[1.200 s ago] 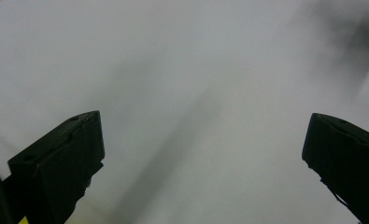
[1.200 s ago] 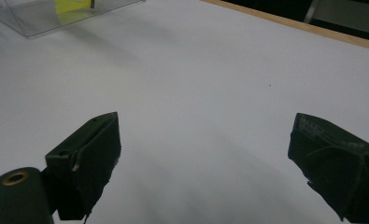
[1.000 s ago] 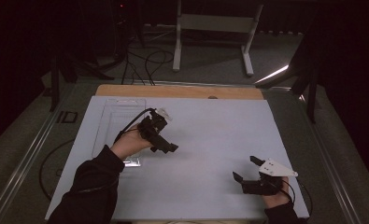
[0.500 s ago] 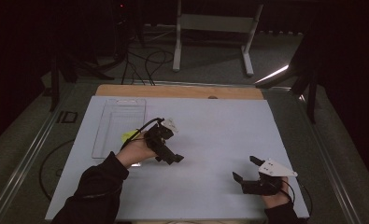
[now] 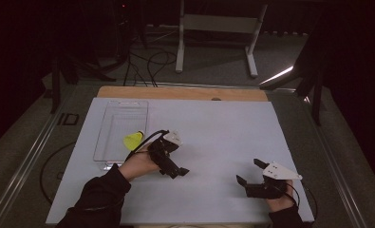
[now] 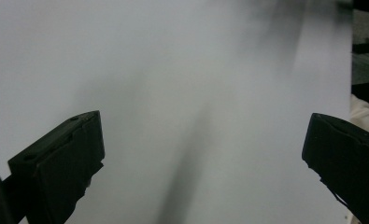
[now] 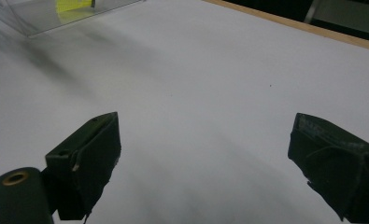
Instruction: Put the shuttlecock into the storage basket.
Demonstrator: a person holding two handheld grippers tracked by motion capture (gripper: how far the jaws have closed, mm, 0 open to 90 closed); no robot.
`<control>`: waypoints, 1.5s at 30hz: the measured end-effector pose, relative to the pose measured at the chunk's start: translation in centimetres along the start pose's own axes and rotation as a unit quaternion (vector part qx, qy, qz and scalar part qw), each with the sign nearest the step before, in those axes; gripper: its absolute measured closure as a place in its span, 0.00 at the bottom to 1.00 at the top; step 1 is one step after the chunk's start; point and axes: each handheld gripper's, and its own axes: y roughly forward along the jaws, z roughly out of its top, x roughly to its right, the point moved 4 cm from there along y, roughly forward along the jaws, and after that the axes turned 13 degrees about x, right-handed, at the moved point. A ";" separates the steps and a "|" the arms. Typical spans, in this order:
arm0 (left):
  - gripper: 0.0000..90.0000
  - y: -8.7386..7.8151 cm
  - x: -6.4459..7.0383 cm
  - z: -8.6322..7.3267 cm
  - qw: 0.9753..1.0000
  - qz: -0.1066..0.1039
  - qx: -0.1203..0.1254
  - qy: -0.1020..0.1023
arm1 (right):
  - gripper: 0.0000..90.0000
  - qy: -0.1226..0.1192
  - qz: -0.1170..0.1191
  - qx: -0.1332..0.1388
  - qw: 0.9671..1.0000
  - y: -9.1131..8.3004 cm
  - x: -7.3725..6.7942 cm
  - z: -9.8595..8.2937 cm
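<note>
My left gripper point(image 5: 175, 168) hangs over the white table point(image 5: 213, 133) with jaws wide and empty. The yellow shuttlecock point(image 5: 133, 139) lies in the clear tray point(image 5: 121, 111) just beside it. My right gripper point(image 5: 249, 174) rests well apart, jaws wide too.

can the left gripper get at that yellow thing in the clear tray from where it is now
Probably yes. The left gripper has its jaws wide open and empty, the yellow thing lies in the open-topped clear tray right beside that hand, and nothing stands between them. The gripper points away, though, so it would have to turn round first.
</note>
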 end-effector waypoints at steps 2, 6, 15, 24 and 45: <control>0.00 0.1 0.2 -0.3 1.000 -0.002 0.001 0.003 | 0.11 0.000 0.000 0.000 1.000 0.0 0.0 0.0; 0.00 0.0 0.7 -0.8 1.000 -0.011 0.008 -0.003 | 0.11 -0.001 0.000 0.001 1.000 0.0 0.0 0.0; 0.00 -0.3 1.7 -2.5 0.999 -0.029 0.016 -0.008 | 0.11 0.000 0.000 0.001 1.000 0.0 0.0 0.1; 0.00 -0.6 2.4 -3.9 0.998 -0.047 0.029 -0.015 | 0.11 -0.002 0.000 -0.001 1.000 0.0 -0.1 0.0; 0.00 -2.5 4.1 -7.6 0.995 -0.065 0.073 -0.025 | 0.11 -0.004 0.005 -0.005 1.000 0.2 -0.2 0.0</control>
